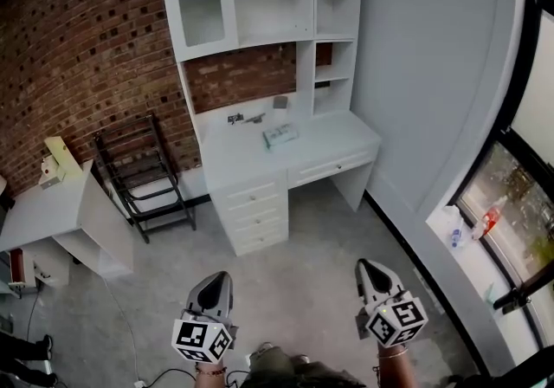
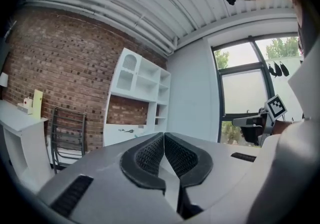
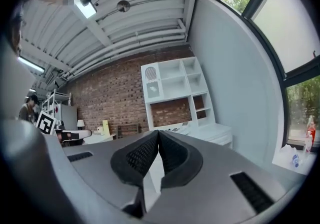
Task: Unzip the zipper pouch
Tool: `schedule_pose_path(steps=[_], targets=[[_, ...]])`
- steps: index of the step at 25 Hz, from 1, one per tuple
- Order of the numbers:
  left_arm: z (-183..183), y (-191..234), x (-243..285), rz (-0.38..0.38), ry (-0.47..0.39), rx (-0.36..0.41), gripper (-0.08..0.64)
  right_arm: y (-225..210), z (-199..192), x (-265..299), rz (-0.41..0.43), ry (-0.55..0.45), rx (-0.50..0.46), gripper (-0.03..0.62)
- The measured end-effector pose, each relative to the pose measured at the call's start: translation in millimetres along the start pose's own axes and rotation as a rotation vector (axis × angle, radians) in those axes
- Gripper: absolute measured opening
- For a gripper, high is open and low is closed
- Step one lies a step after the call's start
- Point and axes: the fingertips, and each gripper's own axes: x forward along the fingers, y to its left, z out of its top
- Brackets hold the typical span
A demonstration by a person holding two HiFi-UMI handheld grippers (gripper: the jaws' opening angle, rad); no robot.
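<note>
While the left gripper [image 1: 216, 278] and right gripper [image 1: 368, 267] hang low, both clenched pad to pad, grey floor [image 1: 303, 239] separates them from the white desk [image 1: 346, 131]; the pale zipper pouch [image 1: 280, 135] lies flat on its top, too small to show its zip; small dark items [image 1: 235, 119] sit behind it, unidentifiable; a black folding rack [image 1: 143, 174] stands beside; the drawers [image 1: 255, 215] are closed.

Head cam: high, tilted steeply down; left gripper [image 1: 218, 278] at 7 o'clock, right gripper [image 1: 364, 267] at 5, white desk [image 1: 338, 137] far off at 12. The 2 gripper cams sit right behind their jaws, level, facing that desk; all 3 views share the desk and brick wall [image 1: 78, 48]
</note>
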Motion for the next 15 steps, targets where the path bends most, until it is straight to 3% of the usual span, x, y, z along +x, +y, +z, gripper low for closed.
schedule_pose_path(steps=[13,15], targets=[[12,-18,8,-0.079,-0.022,0.046,0.005,-4,-2,7,-0.016,0.022,-0.075,0.006],[13,-20,10,-0.089,-0.022,0.056,0.013,-1,-2,10,-0.003,0.025,-0.080,0.093]])
